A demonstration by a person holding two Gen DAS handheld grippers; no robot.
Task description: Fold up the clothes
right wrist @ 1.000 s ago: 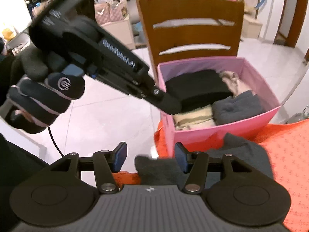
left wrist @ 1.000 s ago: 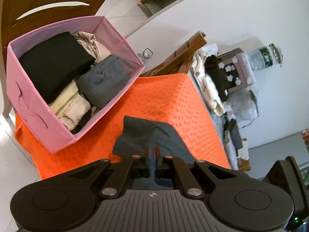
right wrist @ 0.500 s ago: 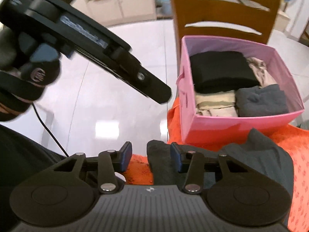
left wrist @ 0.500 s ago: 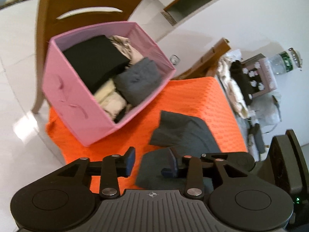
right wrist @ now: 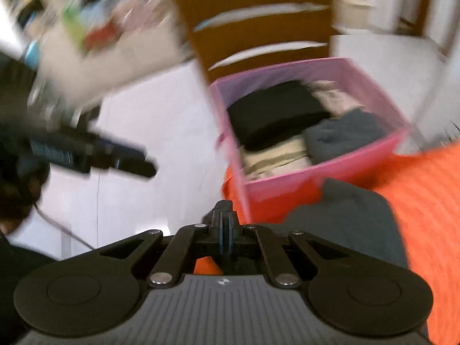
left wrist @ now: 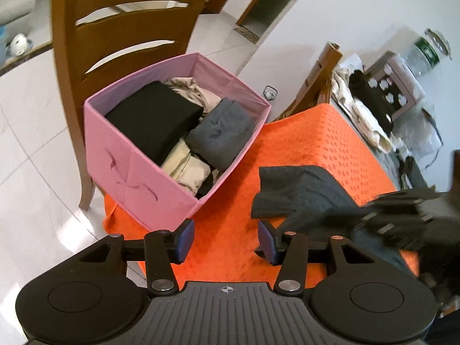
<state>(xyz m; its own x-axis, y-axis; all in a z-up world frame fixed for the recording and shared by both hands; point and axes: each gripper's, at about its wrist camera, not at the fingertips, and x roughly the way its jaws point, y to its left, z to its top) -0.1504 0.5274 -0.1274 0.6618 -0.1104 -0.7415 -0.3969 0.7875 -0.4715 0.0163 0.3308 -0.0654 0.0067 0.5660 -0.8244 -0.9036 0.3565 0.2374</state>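
Observation:
A dark grey garment [left wrist: 302, 192] lies partly folded on the orange cloth [left wrist: 316, 138], to the right of a pink fabric box [left wrist: 129, 166] packed with folded clothes. My left gripper [left wrist: 225, 238] hovers over the cloth's near edge. Its jaws are opening, with nothing between them and the garment just to their right. In the blurred right wrist view, my right gripper [right wrist: 223, 218] is shut on the near edge of the grey garment [right wrist: 345, 215]. The pink box [right wrist: 316, 178] stands behind it.
A wooden chair [left wrist: 115, 28] stands behind the box. Beyond the cloth's far end are a heap of clothes [left wrist: 362, 115], a small grey appliance [left wrist: 399, 86] and a bottle. White tiled floor lies to the left of the table edge.
My left gripper has let go of the garment, opened and drawn back to the left. My right gripper has closed on the garment's near edge and is moving fast, which blurs its view.

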